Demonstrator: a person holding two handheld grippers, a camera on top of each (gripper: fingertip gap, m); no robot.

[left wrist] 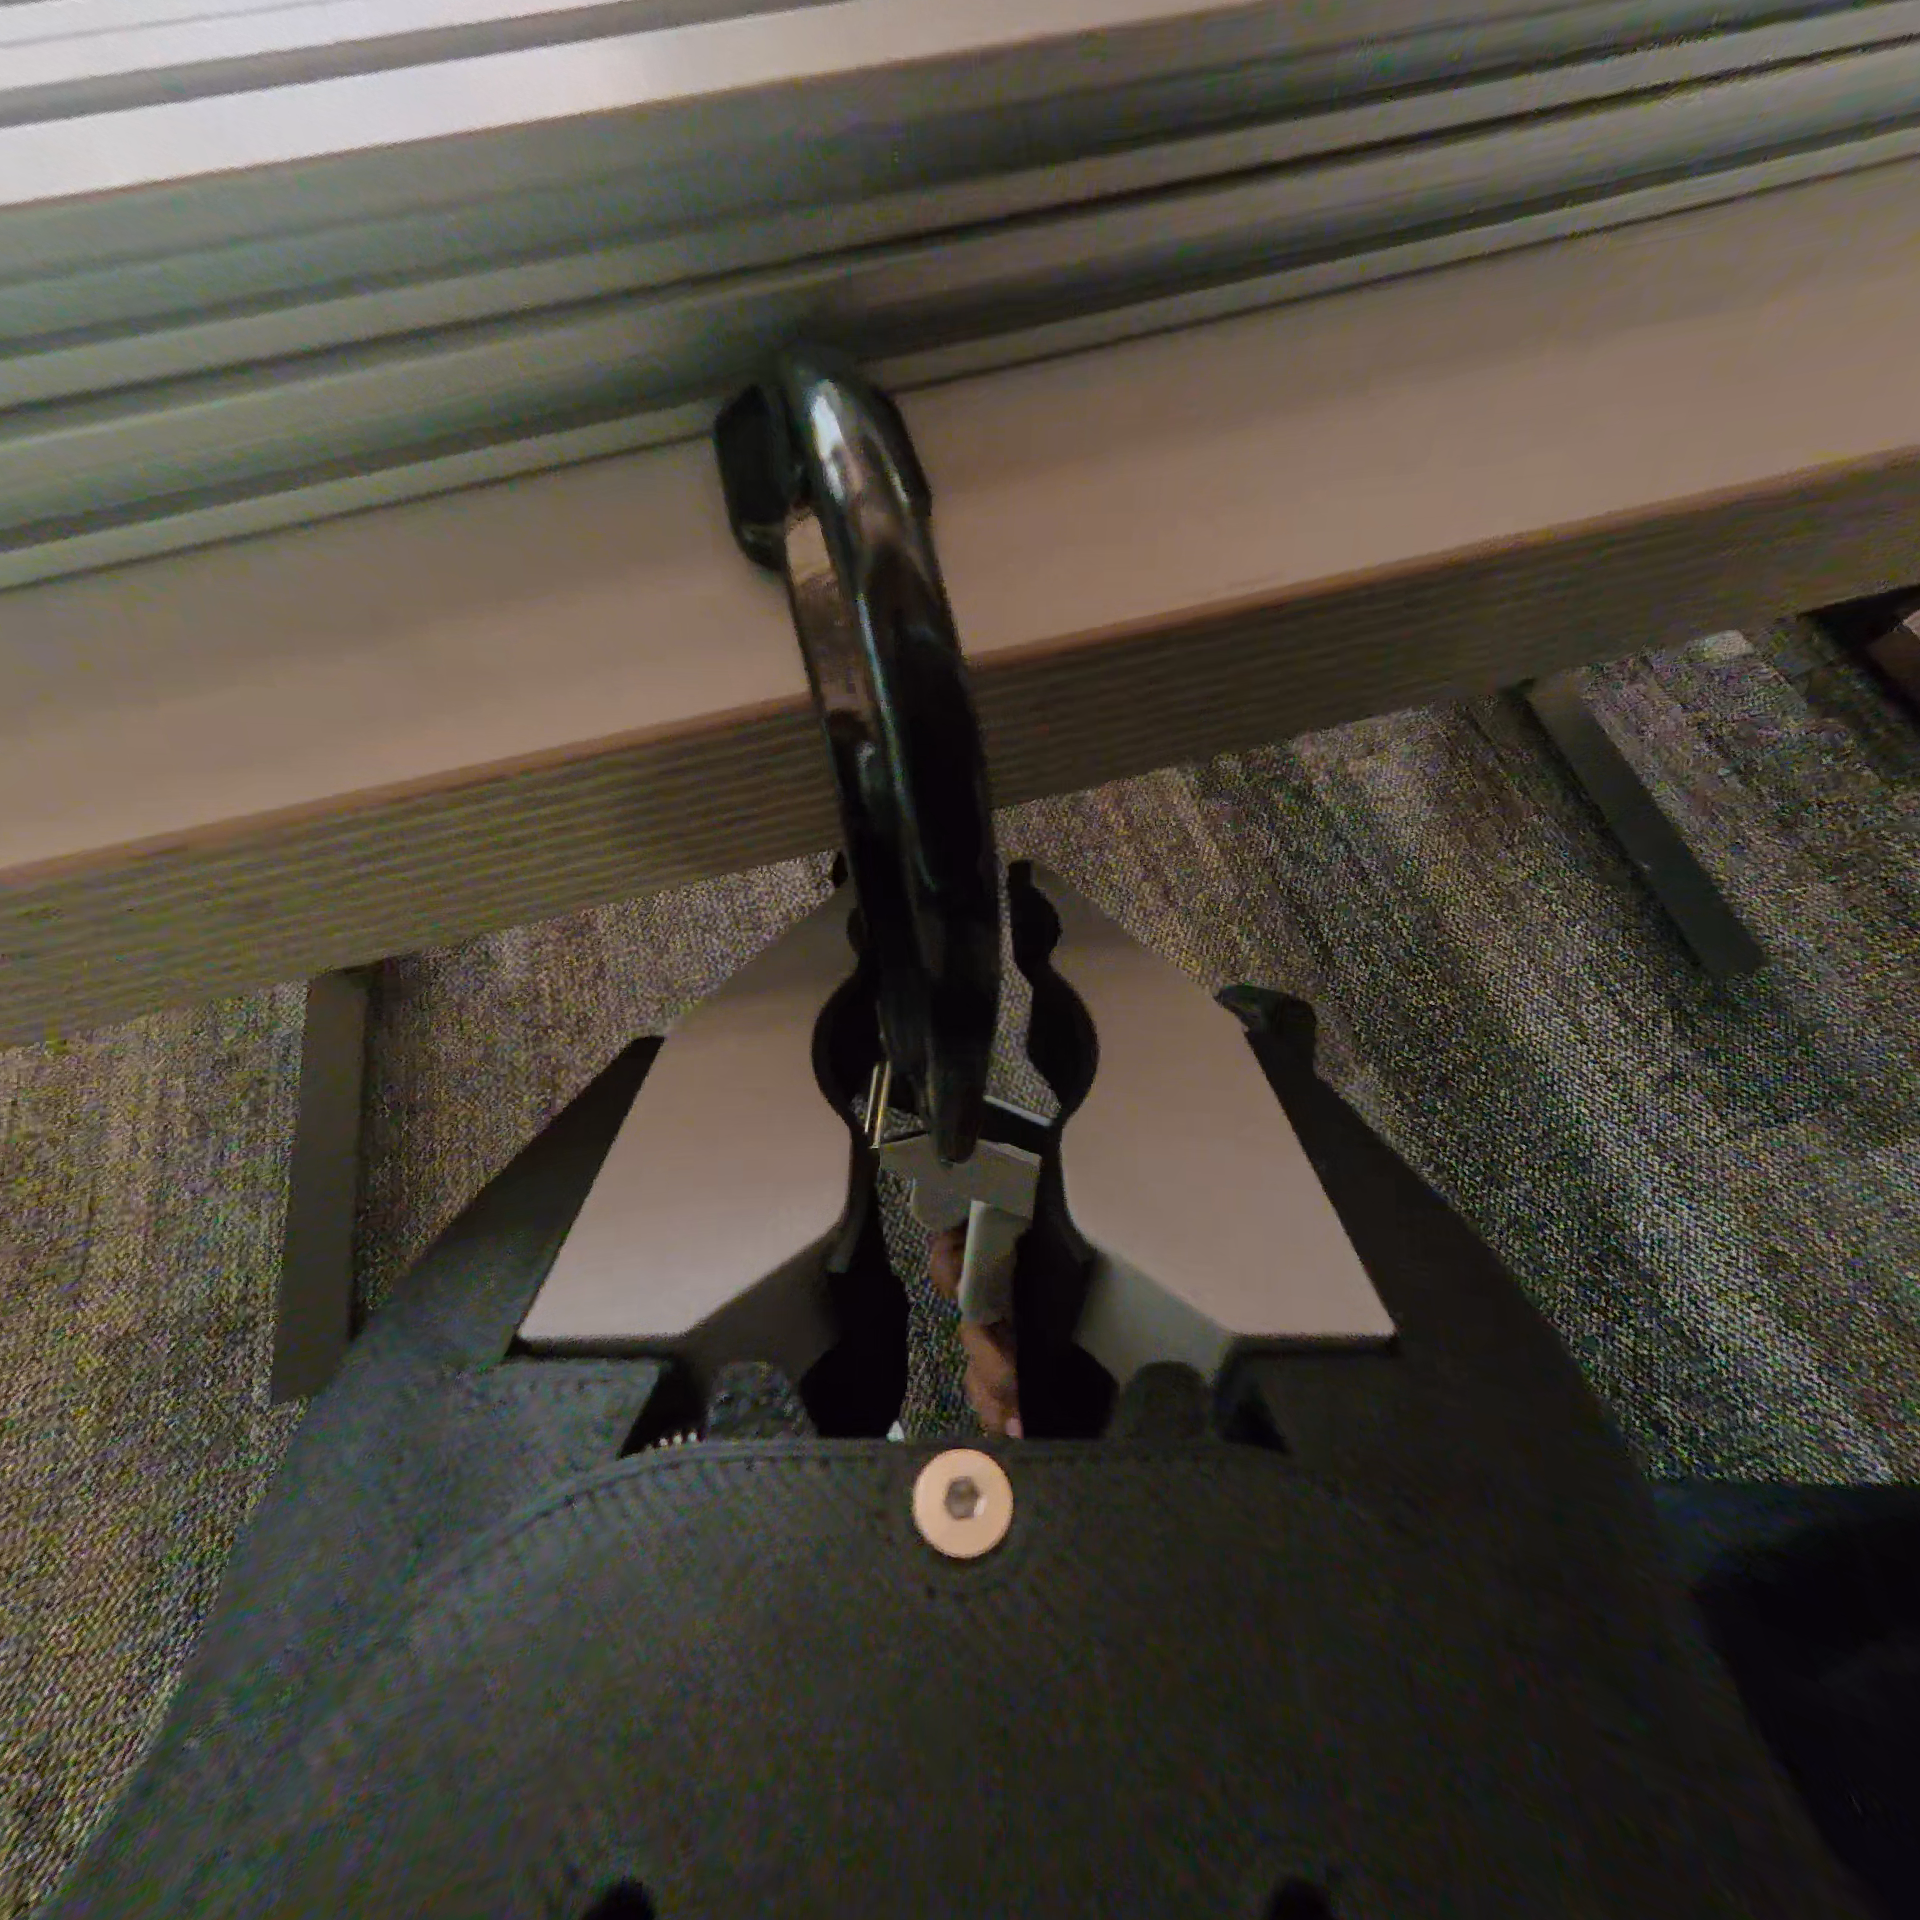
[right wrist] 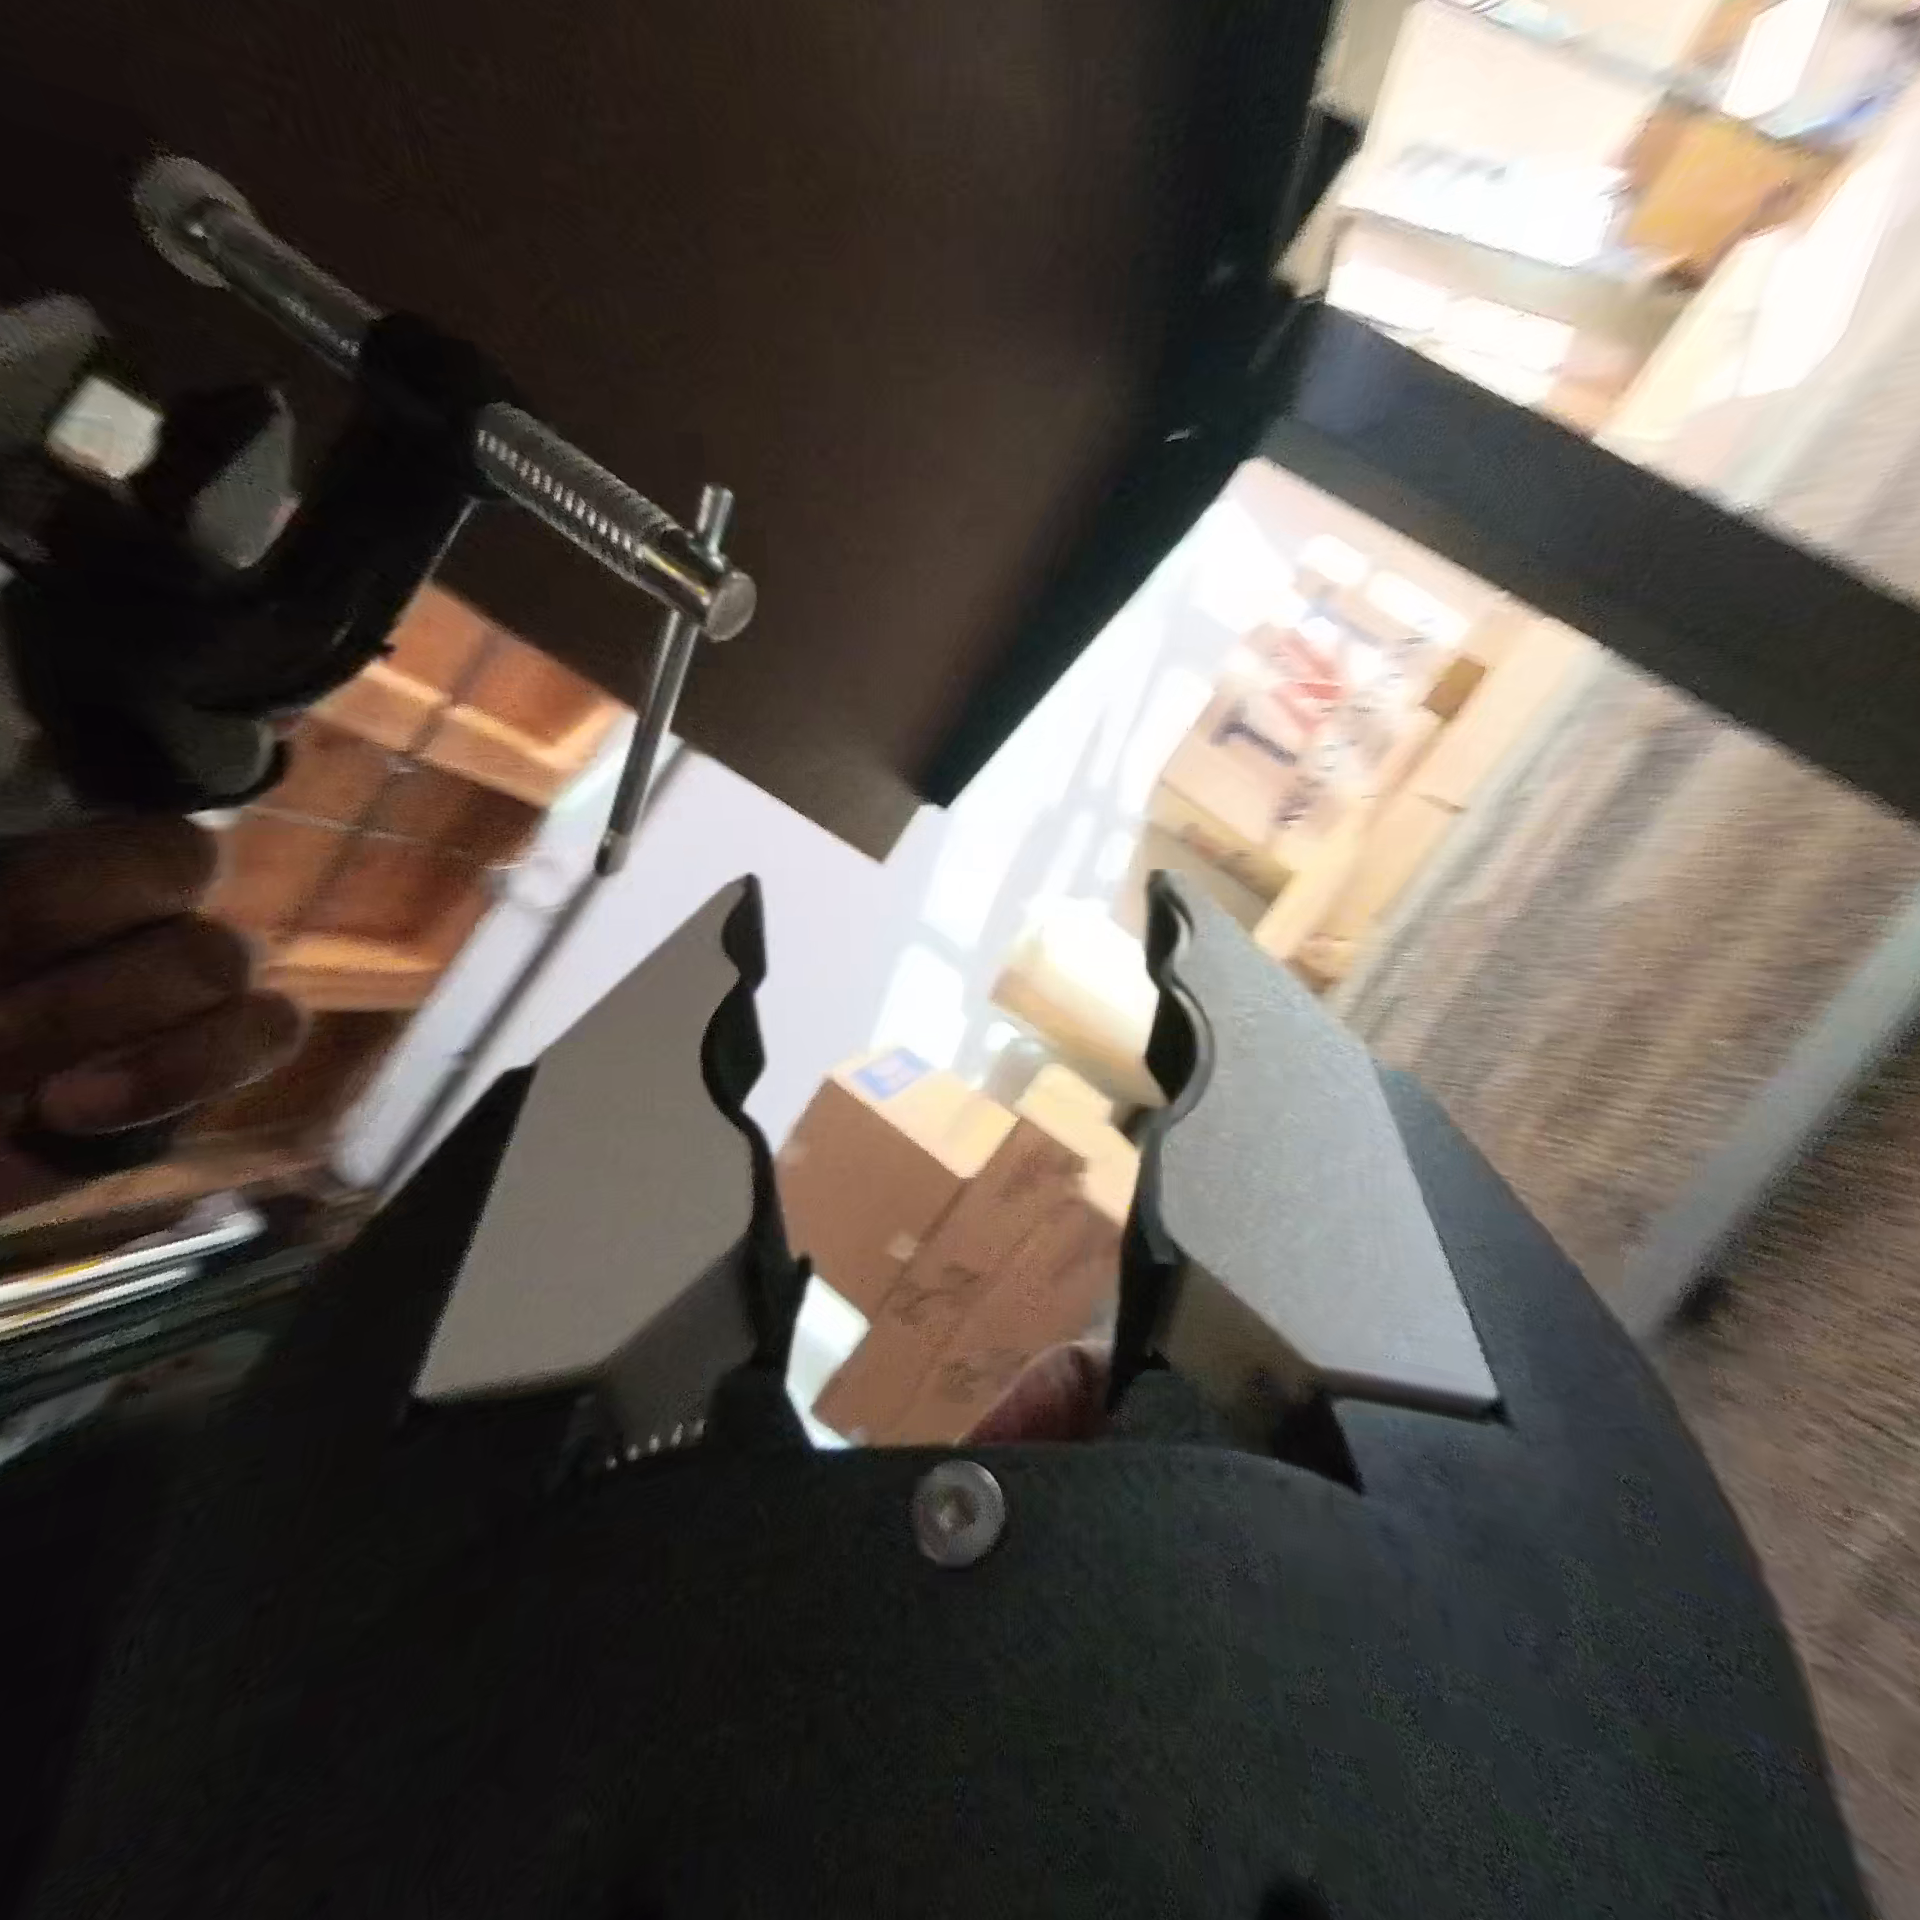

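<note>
Gripping the black C-clamp (left wrist: pixel 894 790), your left hand-held gripper (left wrist: pixel 925 1039) has its fingers pressed together on the clamp's glossy frame. Ahead of the fingers, the frame's far end hooks over the edge of the pale bench (left wrist: pixel 416 707). Beyond that edge run grey aluminium rails (left wrist: pixel 520 312), blurred. Below the bench, to both sides of the gripper, you see grey carpet (left wrist: pixel 1455 987).

Your right hand-held gripper (right wrist: pixel 956 1049) sits with fingers apart, nothing between them. Only this view shows the clamp's underside: the same C-clamp (right wrist: pixel 260 540) is up and to the left of the fingers, its threaded screw (right wrist: pixel 561 483) pointing at the dark underside of the bench (right wrist: pixel 779 312), and its silver T-bar handle (right wrist: pixel 665 675) hanging just left of the left fingertip, not touching. Whether the screw pad meets the bench, cannot tell.

Past the open fingers are cardboard boxes (right wrist: pixel 935 1195). Far right is carpet and a pale post; top right are blurred shelves (right wrist: pixel 1507 208).
</note>
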